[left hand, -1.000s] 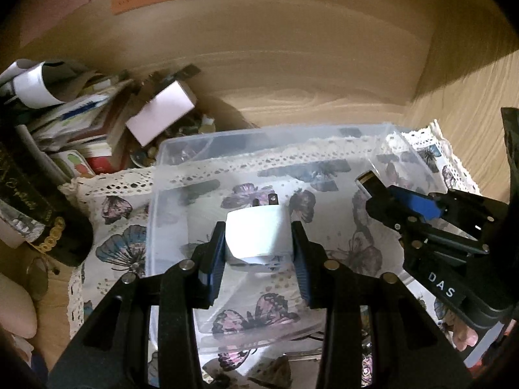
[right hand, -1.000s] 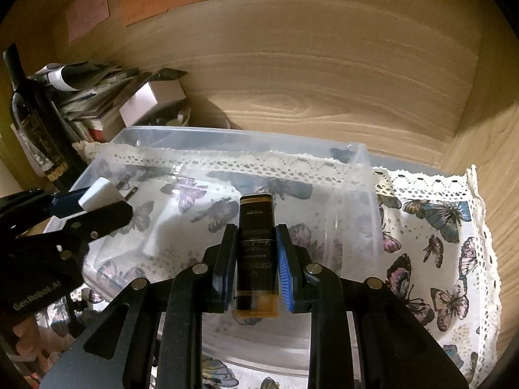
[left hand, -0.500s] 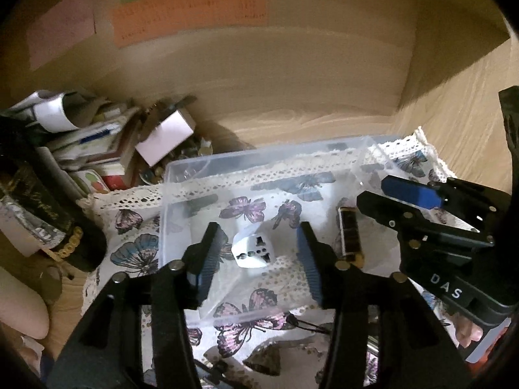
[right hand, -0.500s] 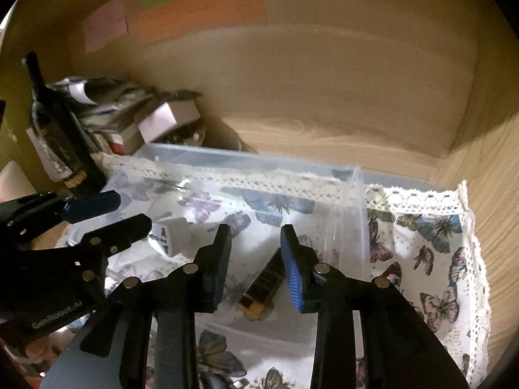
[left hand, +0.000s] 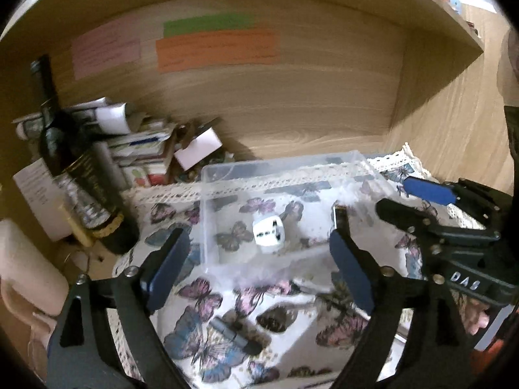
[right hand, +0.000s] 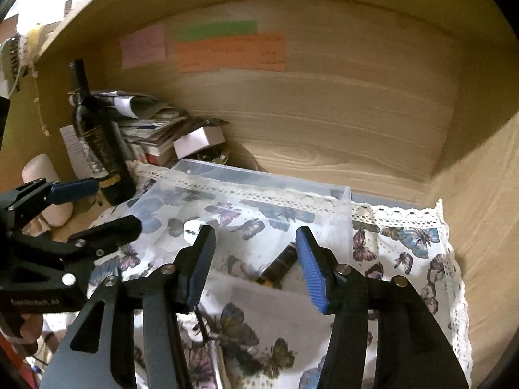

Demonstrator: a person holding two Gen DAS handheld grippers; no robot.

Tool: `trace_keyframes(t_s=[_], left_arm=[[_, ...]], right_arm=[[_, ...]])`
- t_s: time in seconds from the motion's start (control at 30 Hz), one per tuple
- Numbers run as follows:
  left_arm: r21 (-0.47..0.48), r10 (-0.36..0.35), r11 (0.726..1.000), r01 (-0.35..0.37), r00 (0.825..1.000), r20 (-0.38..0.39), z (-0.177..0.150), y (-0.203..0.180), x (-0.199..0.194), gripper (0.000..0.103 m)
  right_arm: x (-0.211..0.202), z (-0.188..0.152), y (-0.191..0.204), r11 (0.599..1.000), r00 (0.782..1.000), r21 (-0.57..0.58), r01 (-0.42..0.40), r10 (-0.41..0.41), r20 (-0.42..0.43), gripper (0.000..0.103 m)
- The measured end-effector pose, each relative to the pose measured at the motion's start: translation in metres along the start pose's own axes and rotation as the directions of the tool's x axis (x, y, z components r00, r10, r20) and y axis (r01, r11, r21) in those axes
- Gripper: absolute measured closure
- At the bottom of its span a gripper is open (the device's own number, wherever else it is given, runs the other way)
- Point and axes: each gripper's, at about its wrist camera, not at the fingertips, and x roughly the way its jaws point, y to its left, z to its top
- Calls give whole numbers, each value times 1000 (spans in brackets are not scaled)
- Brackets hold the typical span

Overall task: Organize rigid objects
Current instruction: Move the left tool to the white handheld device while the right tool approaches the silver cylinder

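Note:
A clear plastic box point(left hand: 207, 217) point(right hand: 340, 194) stands on a butterfly-print cloth. A white plug adapter point(left hand: 268, 232) lies inside it, and a dark bottle with an amber end point(right hand: 279, 266) lies inside at the right. My left gripper point(left hand: 256, 259) is open and empty, held back above the box's near edge. My right gripper point(right hand: 254, 259) is open and empty, above the dark bottle. A dark cylindrical object point(left hand: 234, 334) lies on the cloth in front of the box.
A dark wine bottle point(left hand: 74, 175) point(right hand: 94, 139) stands at the left beside a pile of papers and small boxes point(left hand: 142, 149). Wooden shelf walls close the back and right. Coloured paper notes point(left hand: 217, 48) stick to the back wall.
Both grippers opened and let go: the white adapter and the dark bottle dropped into the box. Both grippers then pulled back and up, with jaws wider.

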Motion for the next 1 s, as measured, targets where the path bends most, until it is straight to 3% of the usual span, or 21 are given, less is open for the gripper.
trace_keyframes(t_s=[0.33, 0.67, 1.0], left_arm=[[-15, 1, 1000, -2, 998, -70, -49, 6, -8, 11], [-15, -39, 999, 37, 977, -210, -99, 2, 4, 11], [-27, -74, 997, 70, 968, -238, -124, 6, -8, 7]], right_arm=[[-5, -36, 10, 1000, 997, -7, -21, 21, -71, 54], [7, -70, 8, 999, 983, 21, -33, 36, -183, 54], [7, -88, 3, 998, 969, 50, -30, 41, -243, 54]])
